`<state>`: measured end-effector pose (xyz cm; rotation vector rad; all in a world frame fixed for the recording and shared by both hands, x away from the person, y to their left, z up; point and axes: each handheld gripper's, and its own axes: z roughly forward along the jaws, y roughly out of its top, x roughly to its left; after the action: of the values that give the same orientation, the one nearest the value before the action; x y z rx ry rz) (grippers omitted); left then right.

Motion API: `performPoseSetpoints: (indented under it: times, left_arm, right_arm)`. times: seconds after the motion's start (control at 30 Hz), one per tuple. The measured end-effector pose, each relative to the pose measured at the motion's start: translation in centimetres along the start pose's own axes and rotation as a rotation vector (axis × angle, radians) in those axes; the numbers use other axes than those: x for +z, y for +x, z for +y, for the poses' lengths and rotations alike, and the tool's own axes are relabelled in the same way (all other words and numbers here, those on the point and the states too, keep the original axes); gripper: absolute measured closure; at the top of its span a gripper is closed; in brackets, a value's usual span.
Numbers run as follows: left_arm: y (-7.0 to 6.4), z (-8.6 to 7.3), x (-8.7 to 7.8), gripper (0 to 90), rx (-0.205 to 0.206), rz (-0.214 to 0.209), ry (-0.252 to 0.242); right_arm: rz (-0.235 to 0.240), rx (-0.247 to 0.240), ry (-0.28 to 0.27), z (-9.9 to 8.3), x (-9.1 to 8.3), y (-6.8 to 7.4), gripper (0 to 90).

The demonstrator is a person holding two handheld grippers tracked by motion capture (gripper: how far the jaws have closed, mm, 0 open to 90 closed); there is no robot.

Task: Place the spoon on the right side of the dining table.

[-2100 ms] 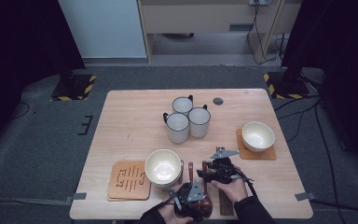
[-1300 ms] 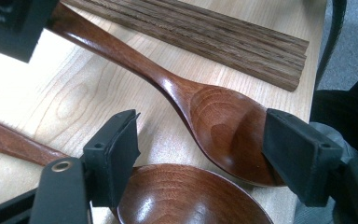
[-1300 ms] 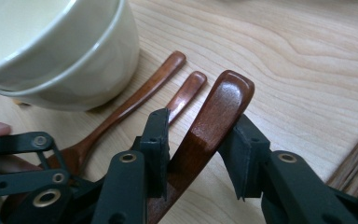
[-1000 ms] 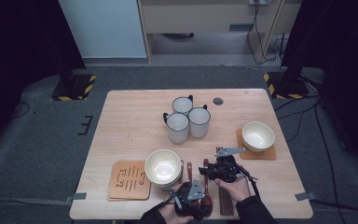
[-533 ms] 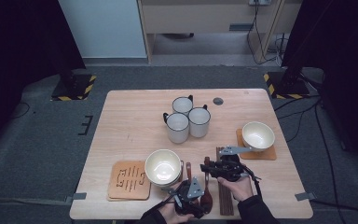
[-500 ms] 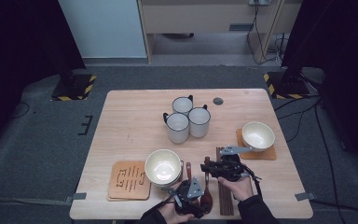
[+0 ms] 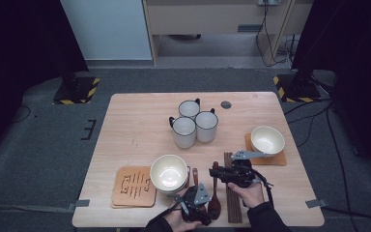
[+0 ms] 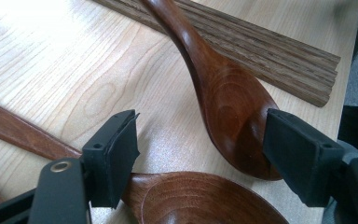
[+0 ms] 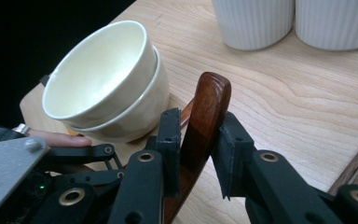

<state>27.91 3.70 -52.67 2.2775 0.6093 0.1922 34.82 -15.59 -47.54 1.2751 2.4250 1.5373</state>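
The right gripper (image 9: 198, 154) is clamping its fingers (image 9: 170, 140) on the handle of a dark wooden spoon (image 9: 205, 116), which is lying on the counter (image 7: 135, 125) just beside the stacked cream bowls (image 9: 105, 81), between them and the bundle of wooden chopsticks (image 7: 232, 193). The left gripper (image 8: 200, 154) is holding its fingers (image 8: 114, 154) apart, straddling the bowl end of that spoon without closing on it, with a second spoon (image 8: 200, 200) lying under them near the stacked bowls.
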Motion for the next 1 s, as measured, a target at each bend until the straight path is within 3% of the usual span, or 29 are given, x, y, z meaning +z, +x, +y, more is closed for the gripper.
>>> performPoseSetpoints:
  times: [0.4,0.6,1.0]
  left_arm:
    - [0.09,0.04,-0.07,25.2,0.000,0.010,0.005]
    - [0.05,0.02,-0.03,25.3,-0.003,0.012,0.009]
    - [0.08,0.03,0.00,25.3,-0.008,0.009,0.010]
  right_arm:
    - [0.050,0.029,-0.036,0.19,-0.52,0.11,77.9]
    - [0.092,0.087,-0.059,0.27,-0.83,-0.03,83.4]
    - [0.098,0.092,-0.055,0.40,-1.02,0.13,83.9]
